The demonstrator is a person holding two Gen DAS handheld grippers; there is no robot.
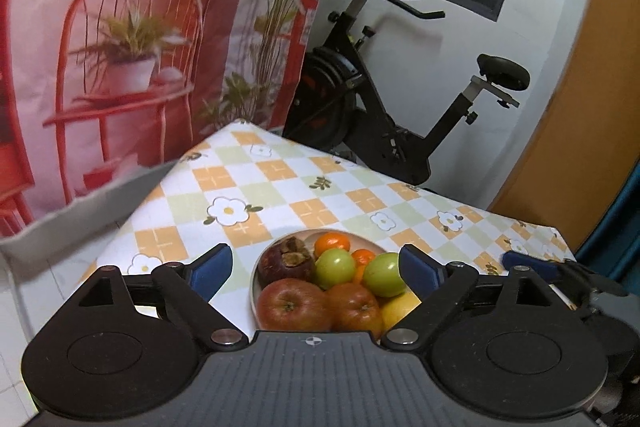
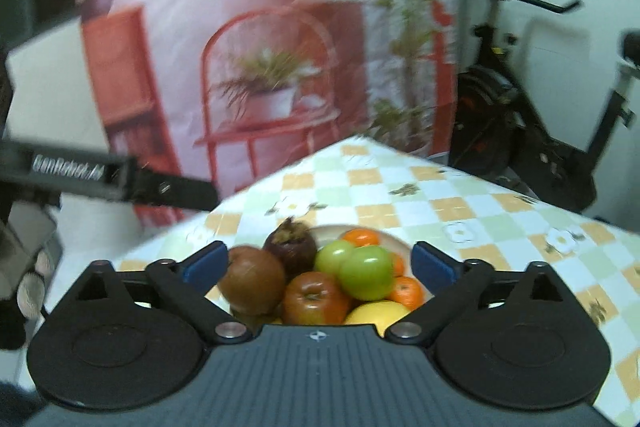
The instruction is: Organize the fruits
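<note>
A round plate [image 1: 256, 269] heaped with fruit stands on the checked tablecloth, also in the right wrist view [image 2: 394, 239]. It holds two red apples [image 1: 294, 305] [image 2: 316, 297], two green fruits [image 1: 335, 267] [image 2: 365, 277], a dark mangosteen [image 1: 286, 261] [image 2: 290, 243], small oranges [image 1: 331, 242] [image 2: 361, 237] and a yellow fruit [image 1: 400, 309] [image 2: 376, 313]. My left gripper [image 1: 316, 267] is open and empty, its blue pads either side of the plate. My right gripper [image 2: 318, 263] is open and empty over the plate. The right gripper's blue pad [image 1: 528, 263] shows in the left view.
The table [image 1: 248, 187] has a floral checked cloth; its far corner and left edge drop off. A pink printed backdrop [image 1: 120, 47] hangs behind. A black exercise bike [image 1: 380, 99] stands beyond the table's right side. The left gripper's handle [image 2: 100, 179] shows at the right view's left.
</note>
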